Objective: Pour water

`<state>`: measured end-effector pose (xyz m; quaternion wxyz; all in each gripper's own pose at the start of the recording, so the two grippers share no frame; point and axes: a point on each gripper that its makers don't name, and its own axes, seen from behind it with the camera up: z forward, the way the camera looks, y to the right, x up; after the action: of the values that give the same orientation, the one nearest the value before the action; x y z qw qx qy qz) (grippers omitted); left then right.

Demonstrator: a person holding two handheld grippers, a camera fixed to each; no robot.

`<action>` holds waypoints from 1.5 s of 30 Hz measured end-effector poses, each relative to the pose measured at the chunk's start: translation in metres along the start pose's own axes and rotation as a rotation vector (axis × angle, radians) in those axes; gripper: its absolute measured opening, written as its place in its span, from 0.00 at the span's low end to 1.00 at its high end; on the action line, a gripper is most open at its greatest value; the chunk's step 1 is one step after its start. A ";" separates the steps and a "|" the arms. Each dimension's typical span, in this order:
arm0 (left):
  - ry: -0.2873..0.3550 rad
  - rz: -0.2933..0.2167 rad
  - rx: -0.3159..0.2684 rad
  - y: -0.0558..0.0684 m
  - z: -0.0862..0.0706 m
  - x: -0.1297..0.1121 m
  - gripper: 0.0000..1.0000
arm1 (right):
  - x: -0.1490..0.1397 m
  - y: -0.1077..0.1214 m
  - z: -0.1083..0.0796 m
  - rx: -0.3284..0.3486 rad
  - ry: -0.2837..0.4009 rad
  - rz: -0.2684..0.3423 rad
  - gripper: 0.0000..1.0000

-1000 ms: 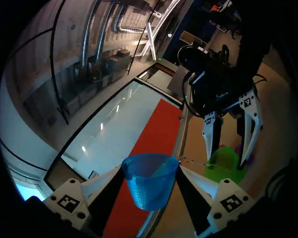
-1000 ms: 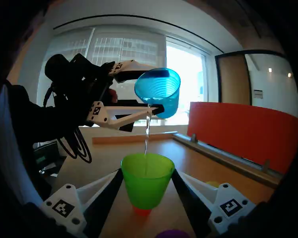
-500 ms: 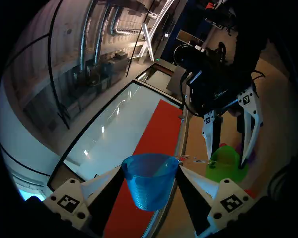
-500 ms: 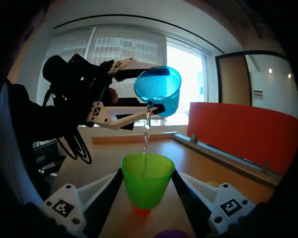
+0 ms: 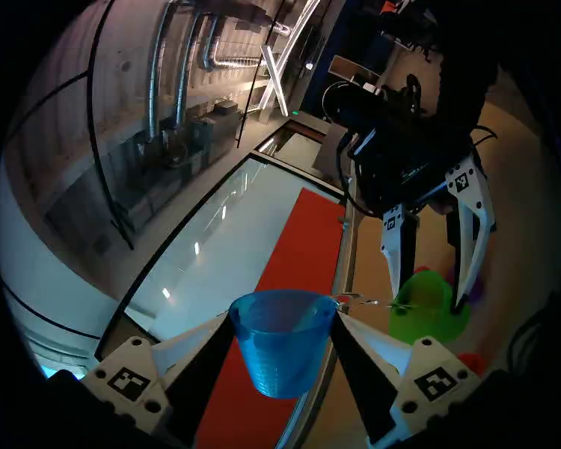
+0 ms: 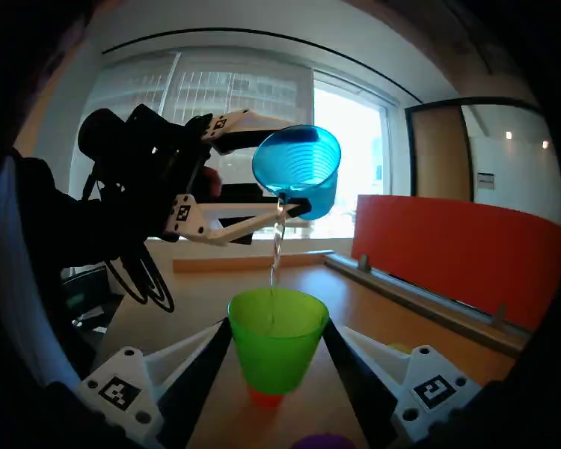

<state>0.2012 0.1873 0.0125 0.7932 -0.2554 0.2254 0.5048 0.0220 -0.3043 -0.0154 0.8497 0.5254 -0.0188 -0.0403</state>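
Mid-pour right now: the left gripper [image 6: 294, 168] has its claw pinching the blue cup [image 6: 310, 187] by the sides, tipped over well above the bench [image 6: 370, 318]. A thin stream of water [image 6: 274, 254] runs off the lip into the green cup [image 6: 277, 355]. The right gripper [image 6: 277, 329] is clamped on that green cup from both sides, holding it upright and directly under the stream. There's something orange [image 6: 265, 396] just below its base, and I can't tell if the cup sits on it or hangs over it. Can't make out how full the green one is either. I'd guess the next bit is just steady hands — tip a touch further to empty it, then roll the blue cup upright before pulling away, so nothing dribbles on the wood. Room-wise, in the right gripper view the raised rail [image 6: 422, 303] and red divider [image 6: 460, 247] close off the bench's right edge — the middle and the left side look open.
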 end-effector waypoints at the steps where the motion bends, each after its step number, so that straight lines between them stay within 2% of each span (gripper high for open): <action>1: 0.000 0.000 0.001 0.000 0.000 0.000 0.87 | 0.000 0.000 0.000 -0.001 0.000 -0.001 0.91; 18: 0.003 0.020 0.007 -0.001 0.001 0.002 0.86 | 0.002 0.003 -0.004 -0.010 0.017 -0.001 0.91; 45: 0.010 0.082 0.011 0.000 0.001 0.006 0.87 | 0.003 0.003 -0.004 -0.009 0.021 -0.006 0.91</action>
<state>0.2041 0.1923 0.0094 0.7720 -0.2439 0.2424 0.5346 0.0252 -0.2994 -0.0150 0.8522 0.5219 -0.0083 -0.0376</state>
